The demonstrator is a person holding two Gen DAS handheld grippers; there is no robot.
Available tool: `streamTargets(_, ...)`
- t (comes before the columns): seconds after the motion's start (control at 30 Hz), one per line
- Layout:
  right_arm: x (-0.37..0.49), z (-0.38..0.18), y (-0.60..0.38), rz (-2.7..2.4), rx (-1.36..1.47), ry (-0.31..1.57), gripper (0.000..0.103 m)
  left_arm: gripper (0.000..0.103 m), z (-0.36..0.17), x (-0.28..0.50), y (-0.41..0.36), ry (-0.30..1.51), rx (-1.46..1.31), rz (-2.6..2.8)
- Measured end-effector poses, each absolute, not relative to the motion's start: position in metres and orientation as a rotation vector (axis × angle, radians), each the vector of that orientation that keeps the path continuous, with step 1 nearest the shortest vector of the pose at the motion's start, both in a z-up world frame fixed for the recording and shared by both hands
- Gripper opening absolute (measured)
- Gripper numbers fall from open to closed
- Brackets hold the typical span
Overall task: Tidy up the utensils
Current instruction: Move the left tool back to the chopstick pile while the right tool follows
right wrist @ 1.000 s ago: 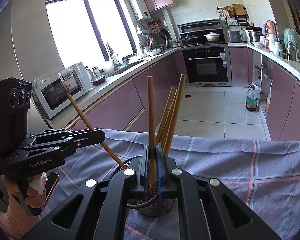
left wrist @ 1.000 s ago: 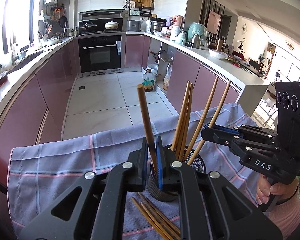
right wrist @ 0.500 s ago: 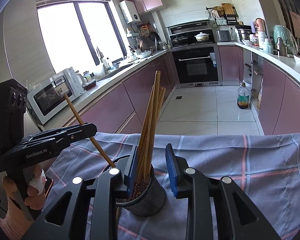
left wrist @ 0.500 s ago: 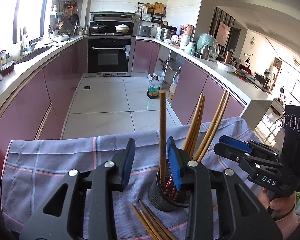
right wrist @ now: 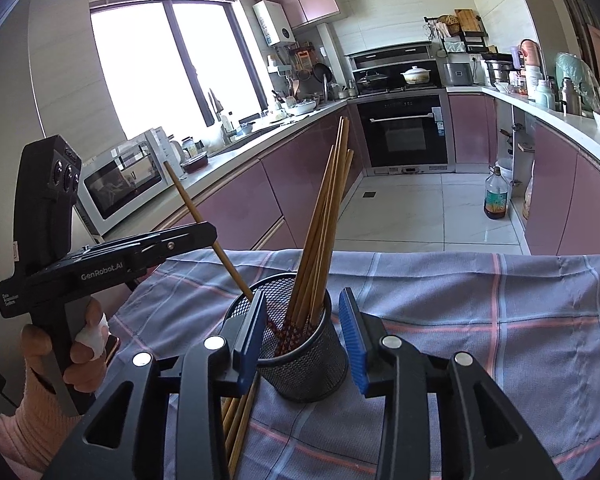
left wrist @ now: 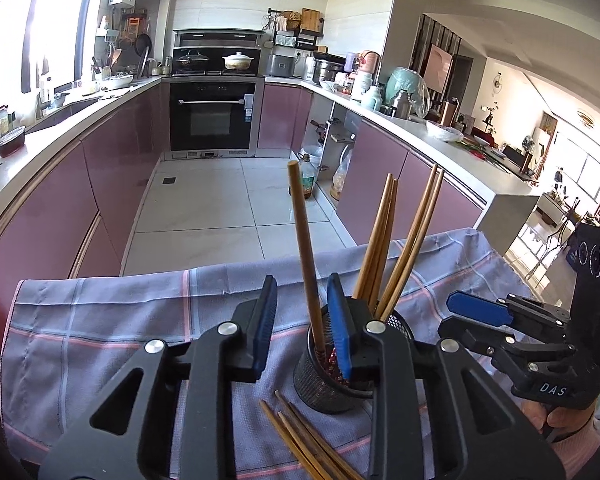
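Fingers (left wrist: 266,328) of left gripper (left wrist: 302,330) spread, just narrowing, around one upright chopstick (left wrist: 306,264) without touching, right gripper (right wrist: 300,338) just widening, astride mesh cup (right wrist: 300,360) of standing chopsticks (right wrist: 324,220) on checked cloth (right wrist: 480,320), spare chopsticks (left wrist: 300,440) flat alongside.

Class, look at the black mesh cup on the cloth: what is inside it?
Wooden chopsticks stand in the mesh cup, tips down, leaning against its rim. The bottom of the cup is hidden.
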State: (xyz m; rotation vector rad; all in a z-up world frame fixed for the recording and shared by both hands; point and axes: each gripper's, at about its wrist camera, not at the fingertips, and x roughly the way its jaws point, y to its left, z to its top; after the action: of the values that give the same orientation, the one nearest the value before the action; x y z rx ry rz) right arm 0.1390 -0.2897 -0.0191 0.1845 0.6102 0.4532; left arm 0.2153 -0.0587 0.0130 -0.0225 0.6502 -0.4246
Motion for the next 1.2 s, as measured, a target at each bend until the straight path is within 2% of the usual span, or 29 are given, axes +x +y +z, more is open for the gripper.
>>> streamTargets(0.13,0.131,-0.024,-0.286,0.485,0.171,0.627,0.035,0.025,0.013,0.21,-0.058,0.64,-0.03,-0.431)
streamTargets(0.2,0.126,-0.026,-0.283,0.503,0.152,0.634,0.035,0.033,0.013,0.205,-0.054,0.628,-0.035,-0.42)
streamTargets(0.47,0.109,-0.061,-0.254,0.604,0.061,0.75,0.035,0.04,-0.003,0.169,-0.027,0.63,-0.027,-0.35)
streamTargets(0.87,0.1,-0.103,-0.22,0.626,-0.017,0.876,0.035,0.041,-0.098,0.126,-0.018,0.853,-0.003,-0.38)
streamTargets(1.2,0.094,-0.115,-0.21,0.593,-0.059,0.9,0.035,0.042,-0.12,0.118,-0.027,0.909,-0.02,-0.412)
